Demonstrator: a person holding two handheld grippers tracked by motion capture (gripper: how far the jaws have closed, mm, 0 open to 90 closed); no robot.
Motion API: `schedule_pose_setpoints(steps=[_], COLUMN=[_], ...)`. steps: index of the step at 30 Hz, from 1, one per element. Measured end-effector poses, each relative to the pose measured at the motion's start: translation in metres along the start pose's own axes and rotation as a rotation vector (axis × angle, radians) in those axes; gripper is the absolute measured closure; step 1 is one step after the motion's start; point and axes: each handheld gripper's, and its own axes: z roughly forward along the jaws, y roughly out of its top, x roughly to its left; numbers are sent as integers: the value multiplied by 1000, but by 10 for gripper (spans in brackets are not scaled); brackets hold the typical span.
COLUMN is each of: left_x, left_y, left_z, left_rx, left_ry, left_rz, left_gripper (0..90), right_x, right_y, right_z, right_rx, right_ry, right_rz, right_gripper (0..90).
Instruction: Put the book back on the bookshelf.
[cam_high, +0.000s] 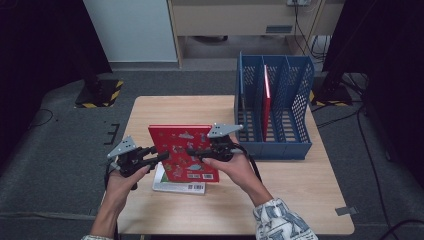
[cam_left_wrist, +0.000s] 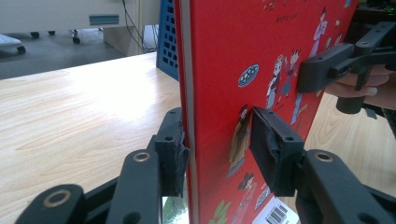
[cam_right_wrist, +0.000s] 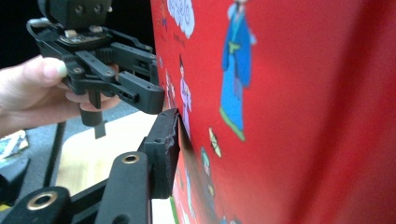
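I hold a red picture book (cam_high: 180, 145) upright above the wooden table (cam_high: 290, 195), one gripper on each side. My left gripper (cam_high: 161, 158) clamps its left edge; in the left gripper view both pads (cam_left_wrist: 173, 156) sit against the book (cam_left_wrist: 224, 56), one on each face. From the right, my right gripper (cam_high: 191, 151) is shut on the book. One of its pads (cam_right_wrist: 163, 144) rests on the illustrated cover (cam_right_wrist: 303, 116), and the other jaw is hidden behind the book. The right gripper's jaw (cam_left_wrist: 327, 65) also lies on the cover in the left gripper view.
A second book (cam_high: 177, 187) with a barcode lies flat on the table under the held one. A blue slotted file rack (cam_high: 272, 149) stands at the table's right rear, with a red book (cam_high: 266, 102) upright in its middle slot. Dark stands flank the table.
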Motion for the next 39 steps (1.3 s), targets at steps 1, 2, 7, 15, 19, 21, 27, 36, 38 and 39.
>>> schedule_pose_setpoints(steps=[1, 2, 7, 15, 19, 21, 27, 36, 38, 39], left_x=[-2, -2, -7, -2, 1, 3, 3, 3, 1, 0], left_y=[-1, -1, -6, -19, -26, -29, -34, -42, -42, -42], left_z=[1, 1, 10, 20, 26, 30, 35, 45, 45, 45], left_rx=[-2, -2, 44, 79, 106, 106, 127, 174, 178, 177], left_ry=[1, 1, 6, 15, 16, 7, -3, -45, -70, -65], left_rz=[-3, -3, 17, 9, -12, -23, -21, -14, -6, 5], left_gripper=[554, 549, 479, 338, 269, 260, 208, 147, 171, 199], right_x=[0, 0, 0, 0, -2, -3, -3, 1, 2, 2], right_y=[-1, -1, -9, -10, -11, -13, -15, -9, -8, -7], right_z=[-2, -2, -12, -14, -14, -13, -11, -8, -8, -7], right_rx=[7, 7, 31, 29, 47, 50, 40, 2, 0, 2], right_ry=[-10, -10, -27, -9, -28, -25, -21, 40, 47, 47], right_rz=[-2, -2, -16, -22, -10, -12, 6, 47, 46, 43], right_gripper=[521, 521, 567, 676, 680, 683, 691, 758, 760, 759])
